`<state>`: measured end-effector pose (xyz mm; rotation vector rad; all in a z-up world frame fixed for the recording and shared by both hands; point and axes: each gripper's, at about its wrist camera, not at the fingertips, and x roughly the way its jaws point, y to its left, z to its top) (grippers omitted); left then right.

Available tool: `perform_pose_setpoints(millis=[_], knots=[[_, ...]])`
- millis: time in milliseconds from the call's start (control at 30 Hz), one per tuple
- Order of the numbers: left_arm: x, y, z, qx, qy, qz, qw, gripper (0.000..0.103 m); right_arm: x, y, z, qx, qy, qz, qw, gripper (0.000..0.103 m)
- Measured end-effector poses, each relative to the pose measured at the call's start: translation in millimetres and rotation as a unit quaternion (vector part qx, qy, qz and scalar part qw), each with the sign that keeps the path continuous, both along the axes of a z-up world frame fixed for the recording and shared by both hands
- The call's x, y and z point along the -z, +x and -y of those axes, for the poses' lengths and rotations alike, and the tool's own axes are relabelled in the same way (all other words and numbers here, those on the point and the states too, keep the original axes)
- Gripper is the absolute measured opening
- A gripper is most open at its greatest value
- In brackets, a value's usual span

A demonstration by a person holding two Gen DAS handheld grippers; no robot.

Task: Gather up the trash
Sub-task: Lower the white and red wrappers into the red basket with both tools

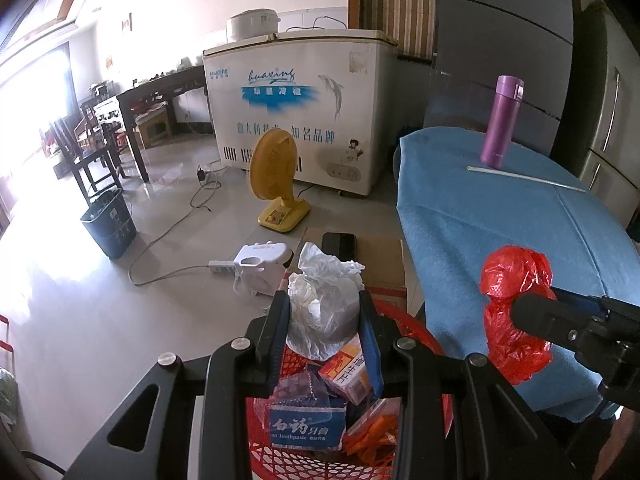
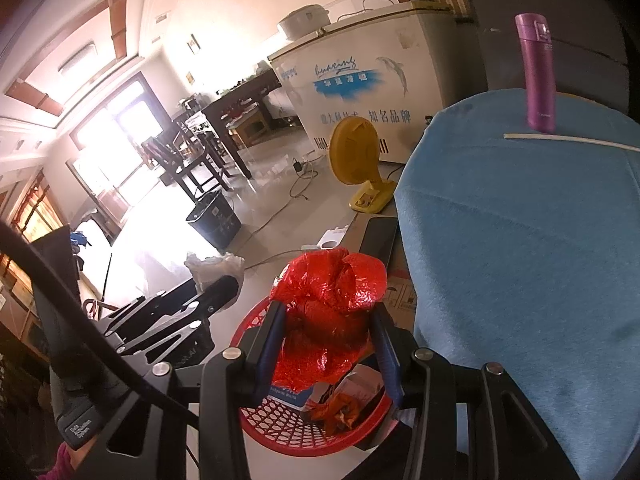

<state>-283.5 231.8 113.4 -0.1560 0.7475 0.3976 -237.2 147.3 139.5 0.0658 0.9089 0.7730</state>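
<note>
The left gripper (image 1: 325, 320) is clamped on a white crumpled bag (image 1: 320, 304), both pads pressed to its sides. The right gripper (image 2: 328, 340) grips a red bag (image 2: 332, 304) the same way. Both point steeply down, side by side, over a red mesh basket (image 2: 280, 420) on the floor — already holding a toothpaste box (image 1: 306, 426), an orange carton (image 1: 348, 372) and orange wrappers (image 1: 370, 436).

Just right of the basket hangs the edge of a table under a blue cloth (image 1: 500, 232); its drape comes close to the right gripper. At the far end of the table a purple flask (image 1: 500, 120) stands upright, with a white straw (image 1: 524, 178) lying just in front of it.

Beyond the basket sits a cardboard box (image 1: 384, 264) with a dark phone (image 1: 339, 245) on top. Farther out on the floor are a white appliance (image 1: 260, 264) and power strip (image 1: 222, 267), a yellow fan (image 1: 276, 180), a chest freezer (image 1: 296, 108) and, to the left, a dark bin (image 1: 108, 224). The pale floor to the near left lies open.
</note>
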Motion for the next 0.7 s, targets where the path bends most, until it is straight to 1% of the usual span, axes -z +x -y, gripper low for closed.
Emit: perform_pose_setpoints(millis=[700], knots=[[16,3,-7,-0.002,-0.012,-0.02,0.9997,0.036,6,7,-7,-0.005,-0.008,-0.004,1.0,0.047]])
